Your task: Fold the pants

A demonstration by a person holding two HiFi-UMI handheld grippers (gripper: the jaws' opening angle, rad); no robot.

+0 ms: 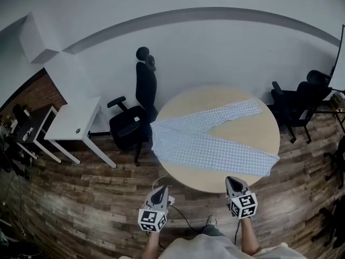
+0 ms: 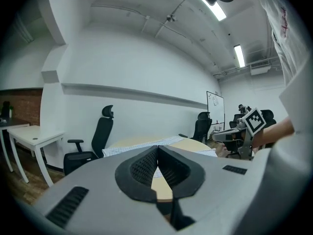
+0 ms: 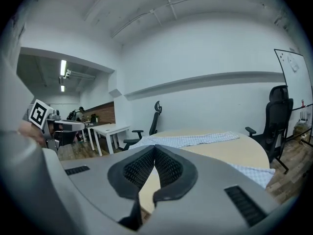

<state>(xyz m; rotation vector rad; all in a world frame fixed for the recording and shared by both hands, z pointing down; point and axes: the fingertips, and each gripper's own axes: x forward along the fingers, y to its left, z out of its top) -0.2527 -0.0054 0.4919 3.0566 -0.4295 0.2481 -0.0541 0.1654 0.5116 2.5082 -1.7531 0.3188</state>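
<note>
Light blue checked pants lie spread flat on a round wooden table, waistband at the left, both legs fanning out to the right. One leg's hem hangs slightly over the near right edge. My left gripper and right gripper hover short of the table's near edge, both shut with nothing between the jaws. In the left gripper view the pants show beyond the closed left gripper. In the right gripper view the pants lie ahead of the closed right gripper.
A black office chair stands against the table's left side. More black chairs stand at the right. A white desk is at the left on the wood floor. A cable runs across the floor near my feet.
</note>
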